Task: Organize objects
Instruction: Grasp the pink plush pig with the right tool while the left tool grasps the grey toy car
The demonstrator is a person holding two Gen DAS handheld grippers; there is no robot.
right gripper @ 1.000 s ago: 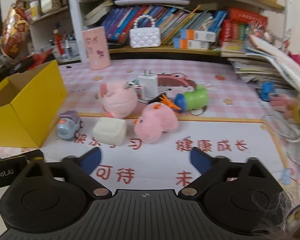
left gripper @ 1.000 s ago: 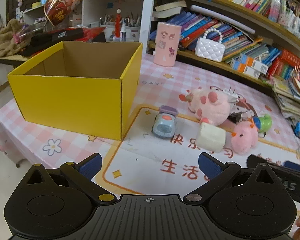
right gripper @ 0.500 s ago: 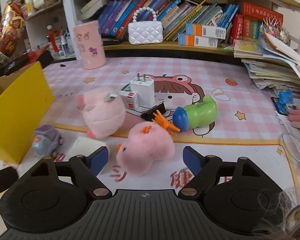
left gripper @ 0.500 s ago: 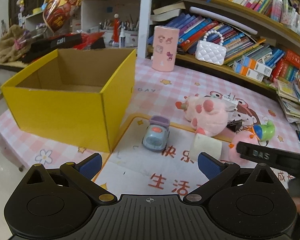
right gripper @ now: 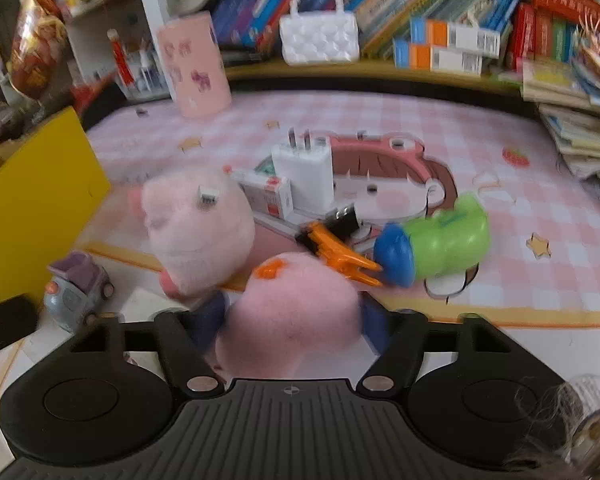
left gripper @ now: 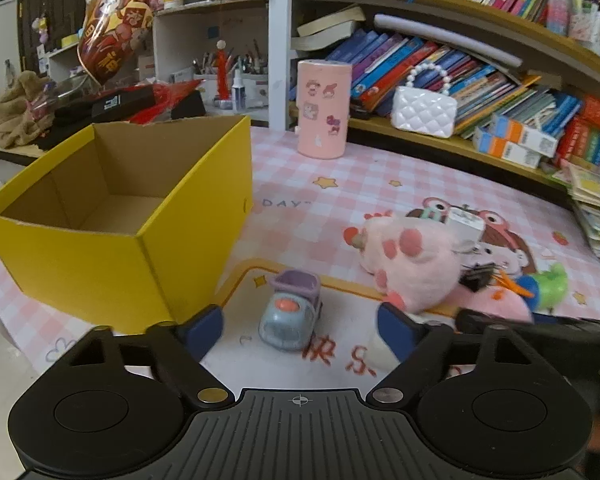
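An open yellow cardboard box (left gripper: 112, 264) stands at the left, empty. A grey-and-purple toy car (left gripper: 290, 316) sits on the mat between the fingers of my left gripper (left gripper: 300, 326). Its jaws are closing, and gaps remain on both sides of the car. A small pink plush with orange tufts (right gripper: 288, 320) fills the gap of my right gripper (right gripper: 290, 318). Those jaws are closing too, and both pads touch the plush's sides. A bigger pink plush pig (right gripper: 198, 232) lies just beyond, next to the car (right gripper: 78, 294).
A green toy with a blue cap (right gripper: 440, 244), an orange claw clip (right gripper: 340, 256), a white charger (right gripper: 304, 172) and a small carton (right gripper: 268, 196) lie mid-mat. A white block (left gripper: 374, 354) peeks past my left gripper's finger. A pink canister (left gripper: 324, 110) and bookshelves stand behind.
Both grippers moved forward over the mat. The left one came up around the toy car and narrowed. The right one dropped onto the small pink plush and narrowed around it.
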